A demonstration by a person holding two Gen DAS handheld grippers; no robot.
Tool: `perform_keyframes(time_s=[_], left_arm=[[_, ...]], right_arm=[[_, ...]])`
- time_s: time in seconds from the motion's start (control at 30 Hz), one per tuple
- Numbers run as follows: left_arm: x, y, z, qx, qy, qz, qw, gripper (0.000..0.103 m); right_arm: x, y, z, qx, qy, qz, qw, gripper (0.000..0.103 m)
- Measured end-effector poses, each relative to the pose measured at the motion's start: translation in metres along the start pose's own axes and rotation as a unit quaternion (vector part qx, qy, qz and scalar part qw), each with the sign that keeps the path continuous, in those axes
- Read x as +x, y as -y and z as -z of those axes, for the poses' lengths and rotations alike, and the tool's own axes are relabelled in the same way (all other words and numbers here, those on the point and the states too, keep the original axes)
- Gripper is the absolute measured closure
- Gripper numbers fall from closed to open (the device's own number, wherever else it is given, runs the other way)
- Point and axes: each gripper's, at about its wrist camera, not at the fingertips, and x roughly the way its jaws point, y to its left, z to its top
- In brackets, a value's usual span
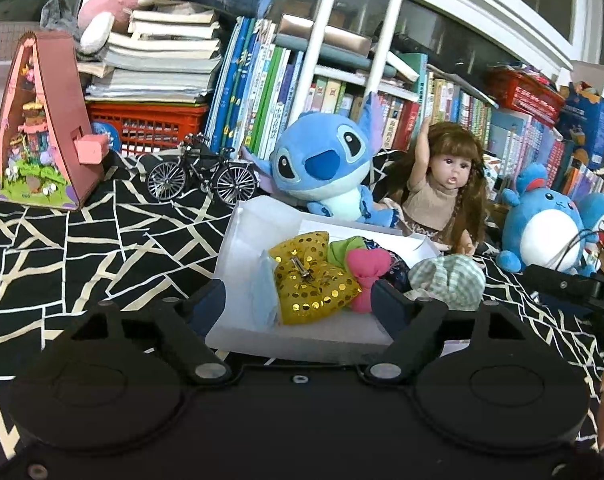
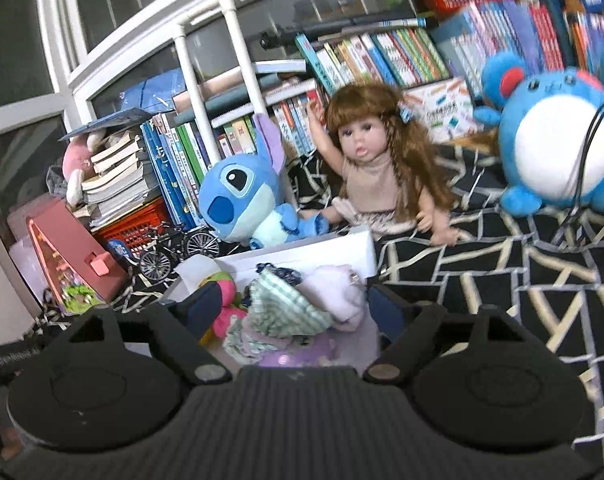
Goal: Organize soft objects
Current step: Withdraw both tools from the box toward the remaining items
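Note:
A white box (image 1: 238, 240) sits on the black patterned cloth and holds soft items: a yellow sequin bow (image 1: 311, 280), a pink bow (image 1: 365, 270), a green piece (image 1: 343, 250) and a green checked cloth (image 1: 449, 280). My left gripper (image 1: 300, 306) is open over the box's near edge, its fingers on either side of the yellow bow. My right gripper (image 2: 294, 308) is open above the box (image 2: 313, 258), with the green checked cloth (image 2: 282, 308), a pale lilac cloth (image 2: 341, 292) and the pink bow (image 2: 228, 304) between its fingers.
Behind the box stand a blue Stitch plush (image 1: 325, 164), a doll (image 1: 445, 188) and a round blue plush (image 1: 541, 224). A toy bicycle (image 1: 202, 174), a pink model house (image 1: 42, 120), a red basket (image 1: 150, 120) and rows of books (image 1: 262, 80) line the back.

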Motion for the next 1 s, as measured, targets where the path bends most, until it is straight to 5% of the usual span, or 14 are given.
perform_keyframes(time_s=[0.37,1.0], left_arm=[[-0.022,0.002,0.025,0.031,0.001,0.001,0.9995,0.019],[-0.010,0.004,0.075,0.071,-0.043,-0.022,0.9963,0.018]], right_arm=[[-0.037,0.010,0.016,-0.071,0.013,0.040,0.997,0.004],[-0.045,0.022,0.075,-0.084,-0.031,0.084,0.992,0.001]])
